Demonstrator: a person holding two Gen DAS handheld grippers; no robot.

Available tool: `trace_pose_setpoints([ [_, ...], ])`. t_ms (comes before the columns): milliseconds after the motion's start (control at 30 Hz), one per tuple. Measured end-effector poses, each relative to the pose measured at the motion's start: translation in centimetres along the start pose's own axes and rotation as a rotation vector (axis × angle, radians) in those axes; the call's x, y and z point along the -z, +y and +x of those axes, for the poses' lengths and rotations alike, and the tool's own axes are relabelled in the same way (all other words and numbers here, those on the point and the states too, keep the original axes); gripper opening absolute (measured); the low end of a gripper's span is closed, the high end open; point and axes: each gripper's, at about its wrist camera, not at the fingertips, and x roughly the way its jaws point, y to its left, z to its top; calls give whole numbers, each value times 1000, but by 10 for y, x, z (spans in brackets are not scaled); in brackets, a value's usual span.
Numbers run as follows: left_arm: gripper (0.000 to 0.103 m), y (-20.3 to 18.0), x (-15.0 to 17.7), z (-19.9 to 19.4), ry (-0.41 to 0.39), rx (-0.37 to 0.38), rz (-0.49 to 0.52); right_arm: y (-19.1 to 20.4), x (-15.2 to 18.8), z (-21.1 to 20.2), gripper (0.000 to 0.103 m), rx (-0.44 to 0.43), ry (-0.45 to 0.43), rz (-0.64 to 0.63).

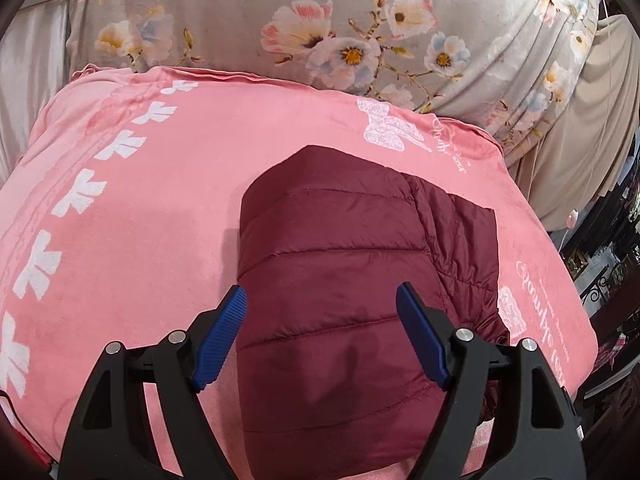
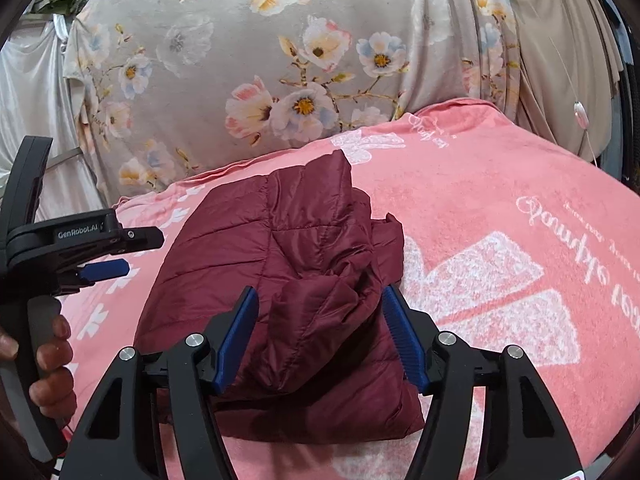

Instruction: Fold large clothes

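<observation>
A dark red quilted puffer jacket lies folded into a compact bundle on a pink towel. It also shows in the right wrist view, with a bunched fold on top. My left gripper is open and hovers above the jacket's near part, holding nothing. My right gripper is open, its blue pads on either side of the bunched fold, not closed on it. The left gripper also shows at the left edge of the right wrist view, held by a hand.
The pink towel with white print covers the surface. A grey floral sheet rises behind it; it also shows in the right wrist view. Beige fabric hangs at the right. Dark furniture stands beyond the right edge.
</observation>
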Motion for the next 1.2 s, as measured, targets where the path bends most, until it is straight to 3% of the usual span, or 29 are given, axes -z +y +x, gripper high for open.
trace_pose_setpoints([
  [200,74,-4,5,12,38,-21,12,-7,5,10,48,-14,41,31],
  [267,74,-4,7,16,48,-34,16,-7,6,14,28,-16,55,22],
  [367,71,-3,11,26,71,-66,23,-7,5,15,11,-23,65,10],
  [500,70,7,13,39,104,-82,-5,-15,-17,-23,9,-172,-58,119],
  [567,70,11,14,41,104,-83,-13,-15,-24,-48,9,-196,-143,114],
  [633,70,10,14,42,100,-85,-9,-25,-12,-42,8,-146,-115,131],
  [700,70,8,15,44,104,-89,-1,-42,8,-21,8,-79,-18,171],
  [833,70,5,21,51,123,-71,0,-61,37,-1,8,-40,81,217],
  [1200,70,-15,26,62,136,-88,64,-54,63,14,12,48,118,75],
])
